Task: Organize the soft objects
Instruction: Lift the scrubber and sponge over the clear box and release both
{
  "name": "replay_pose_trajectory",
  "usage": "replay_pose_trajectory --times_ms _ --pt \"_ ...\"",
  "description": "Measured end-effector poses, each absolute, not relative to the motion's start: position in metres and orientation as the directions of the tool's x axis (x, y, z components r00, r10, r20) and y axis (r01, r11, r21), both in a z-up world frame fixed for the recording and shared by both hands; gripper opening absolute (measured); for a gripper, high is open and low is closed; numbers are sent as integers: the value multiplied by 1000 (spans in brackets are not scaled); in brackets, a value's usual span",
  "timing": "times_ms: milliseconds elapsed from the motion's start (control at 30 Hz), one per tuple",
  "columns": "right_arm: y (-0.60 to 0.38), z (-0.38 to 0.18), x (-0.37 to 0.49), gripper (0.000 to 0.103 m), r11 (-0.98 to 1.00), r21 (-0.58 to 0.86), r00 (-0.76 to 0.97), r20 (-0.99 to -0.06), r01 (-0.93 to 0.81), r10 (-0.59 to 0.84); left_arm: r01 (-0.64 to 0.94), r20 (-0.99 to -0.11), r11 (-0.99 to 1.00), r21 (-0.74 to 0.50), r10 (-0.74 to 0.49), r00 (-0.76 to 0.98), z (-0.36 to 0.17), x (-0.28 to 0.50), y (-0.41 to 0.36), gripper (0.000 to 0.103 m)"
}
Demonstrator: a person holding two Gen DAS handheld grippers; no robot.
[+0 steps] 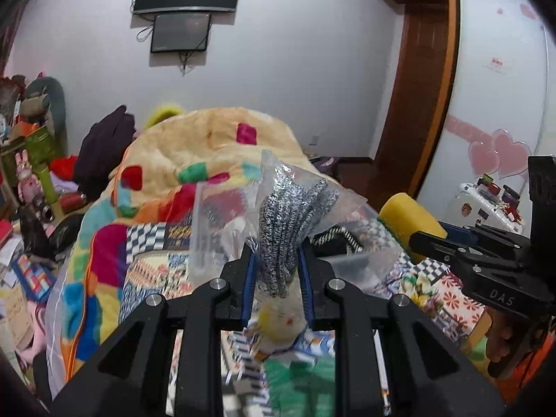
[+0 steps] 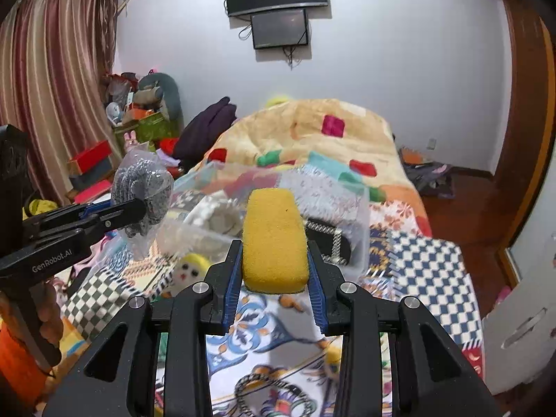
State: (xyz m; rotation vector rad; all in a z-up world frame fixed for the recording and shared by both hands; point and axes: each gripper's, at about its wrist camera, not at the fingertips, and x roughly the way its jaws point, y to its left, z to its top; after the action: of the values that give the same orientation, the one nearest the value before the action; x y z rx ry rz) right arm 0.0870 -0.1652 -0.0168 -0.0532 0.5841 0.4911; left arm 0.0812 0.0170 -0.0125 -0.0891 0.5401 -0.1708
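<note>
Left wrist view: left hand-held gripper [image 1: 278,271] clamped on a clear plastic bag of grey-and-white knitted gloves [image 1: 295,222], lifted above the patchwork-covered bed [image 1: 448,295]. Grip taken low on the bundle, likely so the loose film does not slip. Clear plastic storage bin [image 1: 361,260] just behind the bag, sitting on the bed; probably the collection point for the soft items. Small yellow-haired plush doll [image 1: 278,319] lying on the bed below the bag. Right hand-held gripper [image 1: 417,239] visible right of the bin, closed on a yellow rectangular sponge [image 1: 410,219].

Right wrist view: right gripper [image 2: 274,278] squeezing the sponge [image 2: 274,239] by its long sides, sponge upright and directly in front of the bin [image 2: 358,215], apparently lined up for dropping in. Left gripper [image 2: 139,213] left of the bin, gloves bag [image 2: 142,187] held clear of the bed [image 2: 424,271]. Doll [image 2: 191,271] in front of the bin, not yet collected.
</note>
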Motion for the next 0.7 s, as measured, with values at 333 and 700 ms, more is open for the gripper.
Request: replay_pose_trajectory --times_ms 333,700 --pt "-175 -5 108 32 902 73 757 -518 -426 399 196 -533 976 -92 -214 818 -8 118 -9 22" --pt "-172 -30 143 32 904 91 703 -598 -417 384 219 -665 972 -86 -220 714 -36 167 -22 22"
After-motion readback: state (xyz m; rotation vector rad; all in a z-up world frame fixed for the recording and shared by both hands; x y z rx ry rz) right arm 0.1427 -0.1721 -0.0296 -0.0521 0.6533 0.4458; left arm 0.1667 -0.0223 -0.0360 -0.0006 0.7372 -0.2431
